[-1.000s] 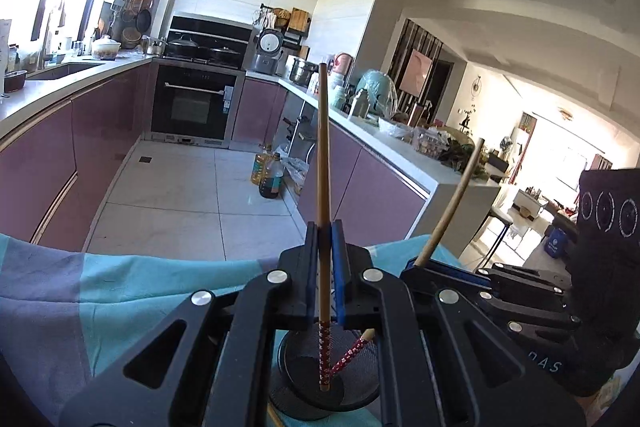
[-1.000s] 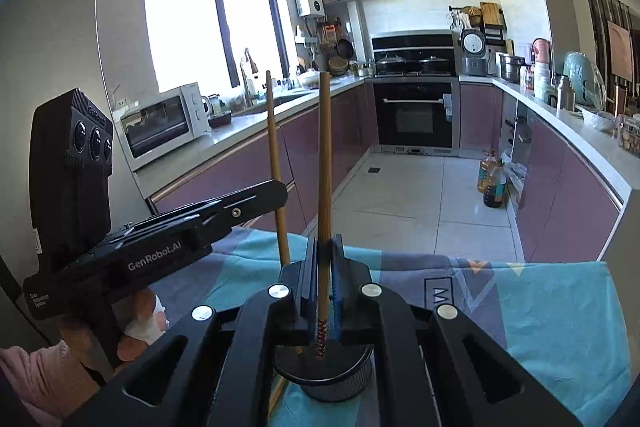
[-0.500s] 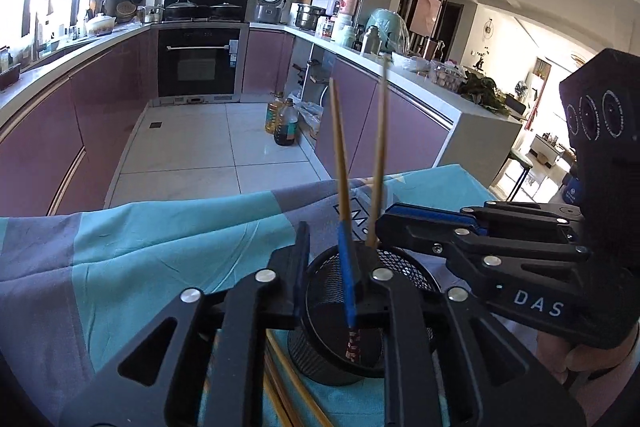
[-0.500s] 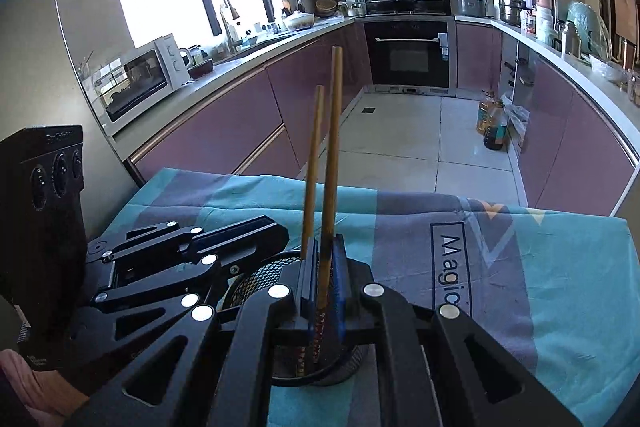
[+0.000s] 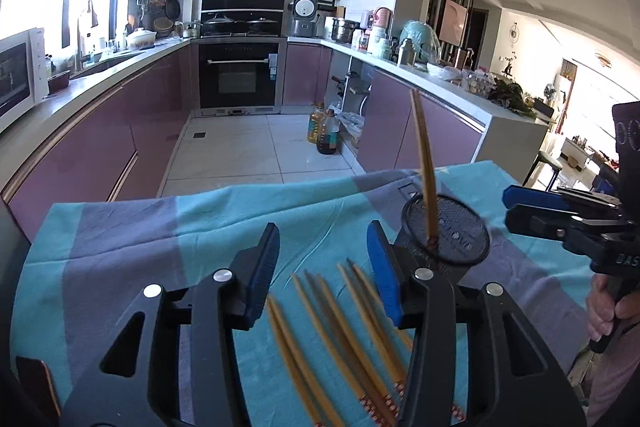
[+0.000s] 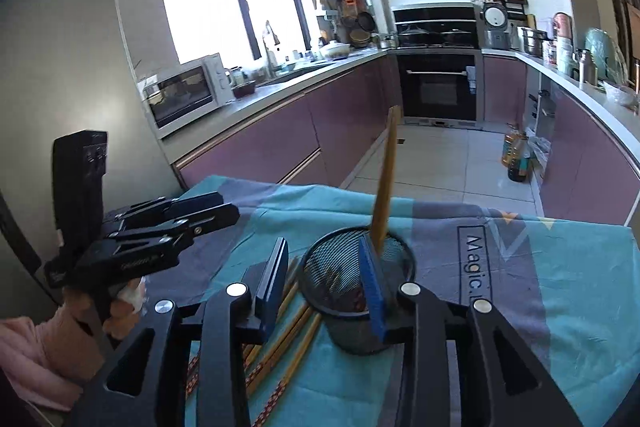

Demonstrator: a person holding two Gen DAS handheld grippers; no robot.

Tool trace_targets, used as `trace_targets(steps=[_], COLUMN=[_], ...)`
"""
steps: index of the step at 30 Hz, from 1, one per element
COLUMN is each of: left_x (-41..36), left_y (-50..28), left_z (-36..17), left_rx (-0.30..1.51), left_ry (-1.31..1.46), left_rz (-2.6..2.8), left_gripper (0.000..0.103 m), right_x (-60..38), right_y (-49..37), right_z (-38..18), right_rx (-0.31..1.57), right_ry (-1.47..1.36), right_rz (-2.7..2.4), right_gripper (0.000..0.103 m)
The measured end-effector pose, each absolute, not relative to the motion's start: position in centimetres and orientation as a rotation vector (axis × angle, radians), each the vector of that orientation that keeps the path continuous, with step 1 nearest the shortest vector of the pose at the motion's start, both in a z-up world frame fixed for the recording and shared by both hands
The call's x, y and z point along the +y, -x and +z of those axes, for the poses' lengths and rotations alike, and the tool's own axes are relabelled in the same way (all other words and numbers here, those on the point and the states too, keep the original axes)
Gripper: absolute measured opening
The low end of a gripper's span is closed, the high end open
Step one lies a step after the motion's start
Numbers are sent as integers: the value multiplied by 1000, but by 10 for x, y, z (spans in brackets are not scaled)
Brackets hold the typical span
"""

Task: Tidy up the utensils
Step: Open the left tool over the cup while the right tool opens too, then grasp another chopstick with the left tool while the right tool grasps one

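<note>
A black mesh utensil cup (image 5: 448, 233) (image 6: 356, 283) stands on the cloth with two wooden chopsticks (image 5: 424, 167) (image 6: 385, 187) upright in it. Several more chopsticks (image 5: 340, 339) (image 6: 288, 331) lie flat on the cloth beside it. My left gripper (image 5: 322, 267) is open and empty above the loose chopsticks, left of the cup. My right gripper (image 6: 326, 283) is open and empty, close in front of the cup. The right gripper also shows in the left wrist view (image 5: 560, 211), and the left gripper in the right wrist view (image 6: 172, 227).
A teal and purple cloth (image 5: 168, 227) (image 6: 560, 267) covers the table. Beyond its far edge lie the kitchen floor, purple cabinets (image 5: 100, 147) and an oven (image 5: 239, 75). Oil bottles (image 5: 326, 135) stand on the floor. A microwave (image 6: 184, 95) sits on the left counter.
Both grippers let go of their chopsticks, which now stand in the cup. Both grippers opened and pulled back from the cup; the left one now hangs over the loose chopsticks.
</note>
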State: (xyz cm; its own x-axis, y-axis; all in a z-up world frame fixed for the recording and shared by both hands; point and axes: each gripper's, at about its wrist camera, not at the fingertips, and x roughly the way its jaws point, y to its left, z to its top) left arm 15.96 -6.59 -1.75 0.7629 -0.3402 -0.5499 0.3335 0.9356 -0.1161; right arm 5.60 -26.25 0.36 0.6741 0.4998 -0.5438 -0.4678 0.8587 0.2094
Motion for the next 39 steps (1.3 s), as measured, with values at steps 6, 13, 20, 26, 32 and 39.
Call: trace_targets(steps=[6, 13, 20, 26, 32, 39], left_x=[-27, -20, -28, -31, -33, -31], left_y=[-135, -132, -131, -133, -138, -151], left_z=[-69, -118, -134, -137, -138, -137], left_rx=[727, 857, 902, 914, 926, 935], left_ry=[-32, -40, -64, -79, -89, -82], left_rz=[-325, -317, -313, -313, -313, -311], left_gripper=[45, 44, 42, 41, 37, 30], right_x=[-232, -219, -219, -212, -210, -213], right_y=[-50, -63, -66, -67, -71, -75], right_z=[-43, -90, -103, -107, -109, -110], right_rx=[776, 888, 903, 898, 896, 901], right_ry=[6, 11, 13, 36, 35, 0], right_rz=[563, 485, 431, 404, 389, 390], right_gripper=[35, 34, 34, 32, 28, 15])
